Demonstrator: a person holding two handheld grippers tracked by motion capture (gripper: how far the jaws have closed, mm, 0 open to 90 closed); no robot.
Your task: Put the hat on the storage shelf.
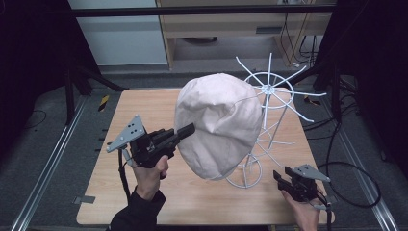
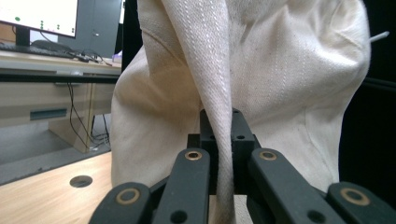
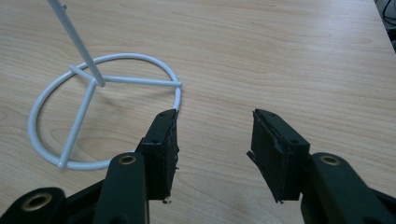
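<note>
Cloth hat (image 1: 219, 127) is pinched at its brim by the left gripper (image 1: 188, 130) above the desk (image 1: 120, 159); right gripper (image 3: 212, 140) rests half-open, empty, near the wire stand (image 1: 269, 103). Next, I'd guess, seating it there.

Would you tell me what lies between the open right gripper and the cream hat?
In the high view, the round white wire base of the stand sits between the right gripper and the cream hat, on bare tabletop.

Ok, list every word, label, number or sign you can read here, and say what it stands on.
No text can be read.
Monitor: coloured marks on its bright screen, too small and blurred to read.
Cream fabric cover, white wire stand, wooden table and both hand-held grippers: no print visible.
</note>
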